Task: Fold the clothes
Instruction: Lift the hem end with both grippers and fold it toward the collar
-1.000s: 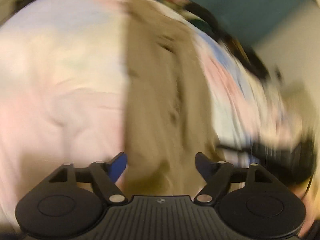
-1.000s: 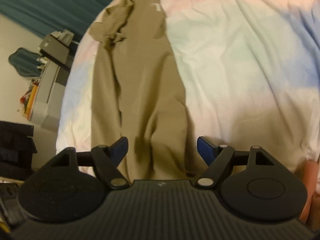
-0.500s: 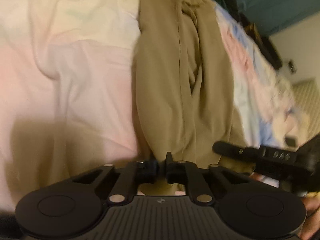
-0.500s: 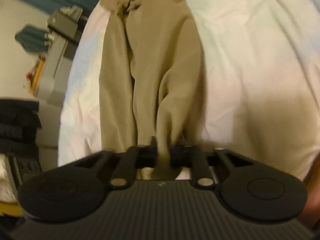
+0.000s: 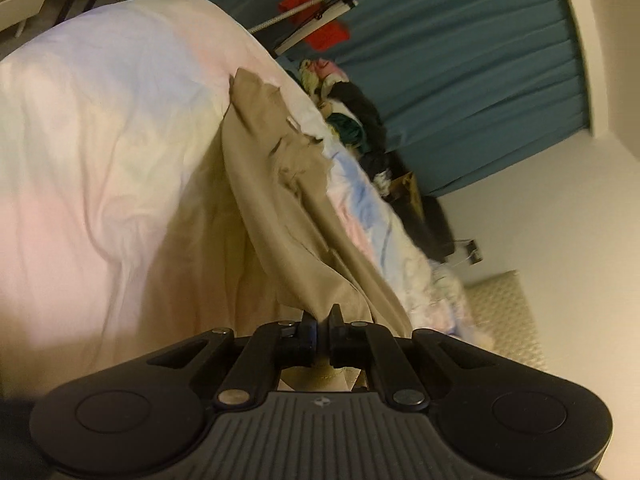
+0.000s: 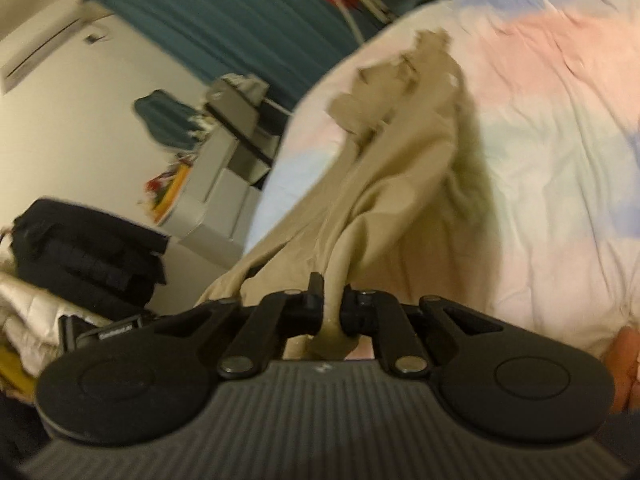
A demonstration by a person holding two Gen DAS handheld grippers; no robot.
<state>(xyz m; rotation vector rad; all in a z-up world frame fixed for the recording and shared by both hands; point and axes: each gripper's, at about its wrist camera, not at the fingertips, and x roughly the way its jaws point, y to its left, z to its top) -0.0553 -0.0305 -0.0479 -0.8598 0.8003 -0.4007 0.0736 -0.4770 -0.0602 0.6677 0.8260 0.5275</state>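
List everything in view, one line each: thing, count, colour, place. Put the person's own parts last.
trousers: 1, khaki, near end lifted off the bed, far end lying on it
bedsheet: 1, pastel pink, blue and white, covering the bed
curtain: 1, teal, behind the bed
clothes pile: 1, mixed colours, at the bed's far edge
drawer unit: 1, grey, beside the bed
bag: 1, black, on the floor by the drawers
left hand-held gripper: 1, black, shut on the trousers
right hand-held gripper: 1, black, shut on the trousers
hand: 1, at the right view's edge
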